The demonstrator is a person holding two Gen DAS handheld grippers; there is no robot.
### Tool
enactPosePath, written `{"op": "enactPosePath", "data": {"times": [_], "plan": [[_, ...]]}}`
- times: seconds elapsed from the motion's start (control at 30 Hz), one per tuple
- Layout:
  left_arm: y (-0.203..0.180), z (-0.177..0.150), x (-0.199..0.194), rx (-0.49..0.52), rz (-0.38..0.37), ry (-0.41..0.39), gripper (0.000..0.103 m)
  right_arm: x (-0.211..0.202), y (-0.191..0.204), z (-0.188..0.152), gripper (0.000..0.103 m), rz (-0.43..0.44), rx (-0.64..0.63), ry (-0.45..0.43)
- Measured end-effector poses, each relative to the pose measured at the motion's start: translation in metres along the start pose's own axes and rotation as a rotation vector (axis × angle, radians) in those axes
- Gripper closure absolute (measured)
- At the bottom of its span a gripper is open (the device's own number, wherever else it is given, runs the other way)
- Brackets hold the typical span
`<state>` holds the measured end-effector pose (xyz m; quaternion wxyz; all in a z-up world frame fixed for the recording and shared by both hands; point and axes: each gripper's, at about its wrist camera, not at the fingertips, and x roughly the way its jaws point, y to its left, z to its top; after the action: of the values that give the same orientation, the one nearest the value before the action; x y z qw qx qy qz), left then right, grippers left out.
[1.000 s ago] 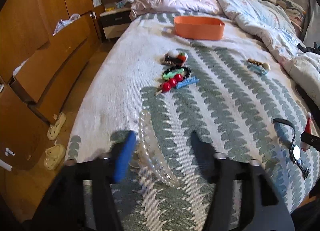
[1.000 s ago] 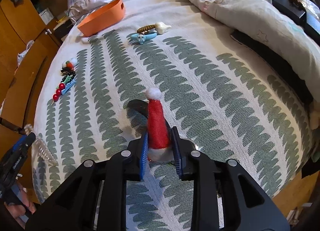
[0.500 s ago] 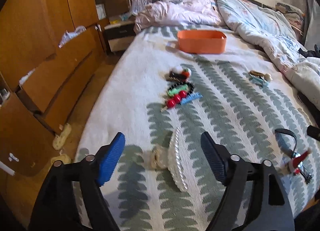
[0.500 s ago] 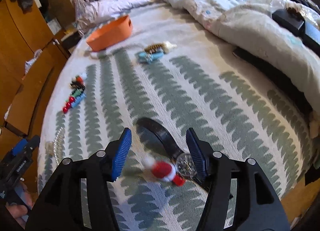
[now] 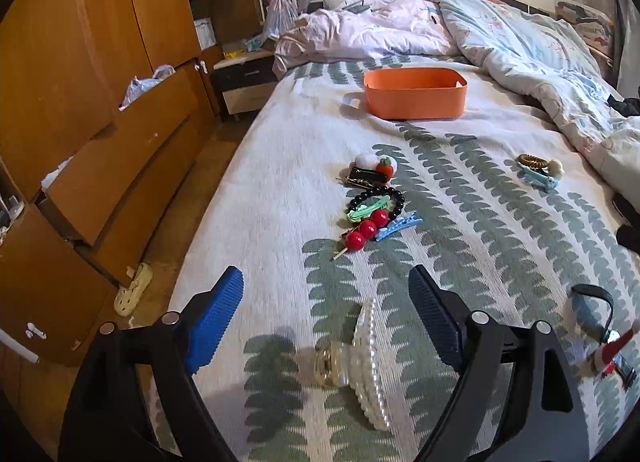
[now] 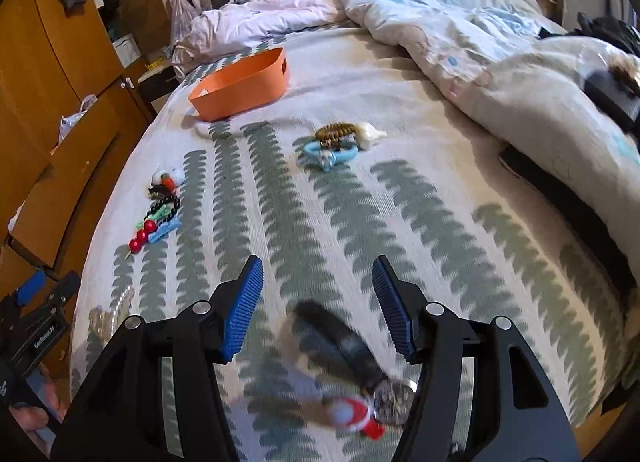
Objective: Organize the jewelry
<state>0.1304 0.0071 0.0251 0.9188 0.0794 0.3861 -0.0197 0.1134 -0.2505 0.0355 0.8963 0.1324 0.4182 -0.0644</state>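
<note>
Orange bin (image 5: 415, 93) on the bedspread (image 5: 460, 198) (contents unseen); both hand-held grippers, left (image 5: 326, 316) and right (image 6: 317, 304), gape wide, gripping nothing.

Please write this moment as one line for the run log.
left gripper: open, over translucent pearl hair claw | right gripper: open, over black-strap wristwatch, red Santa-hat clip | orange plastic basket: nothing visible inside

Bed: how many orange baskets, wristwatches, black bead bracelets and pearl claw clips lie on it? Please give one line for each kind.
Orange basket: 1
Wristwatch: 1
Black bead bracelet: 1
Pearl claw clip: 1
Total: 4
</note>
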Motion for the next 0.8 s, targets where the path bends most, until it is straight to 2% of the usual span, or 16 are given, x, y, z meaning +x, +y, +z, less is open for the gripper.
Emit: {"op": "enactPosePath", "data": {"times": [0.13,0.27,0.4,0.5,0.6,0.8], "plan": [[-0.001,0.014,0.019,-0.002,-0.013,0.038,0.019,0.020,-0.007,0.030,0.043,0.034,0.029,0.036],[-0.004,0.029,0.042,0.019,-0.019,0.084,0.019,0.042,-0.012,0.060,0.043,0.020,0.042,0.064],[0.000,0.047,0.065,-0.007,-0.035,0.117,0.019,0.071,-0.028,0.085,0.043,0.015,0.094,0.109],[0.002,0.062,0.083,-0.034,-0.066,0.142,0.019,0.091,-0.034,0.099,0.043,-0.009,0.102,0.133],[0.004,0.073,0.097,-0.041,-0.060,0.141,0.019,0.108,-0.039,0.110,0.043,-0.023,0.111,0.145],[0.007,0.081,0.127,-0.056,-0.099,0.195,0.019,0.137,-0.048,0.118,0.043,-0.035,0.121,0.178]]}}
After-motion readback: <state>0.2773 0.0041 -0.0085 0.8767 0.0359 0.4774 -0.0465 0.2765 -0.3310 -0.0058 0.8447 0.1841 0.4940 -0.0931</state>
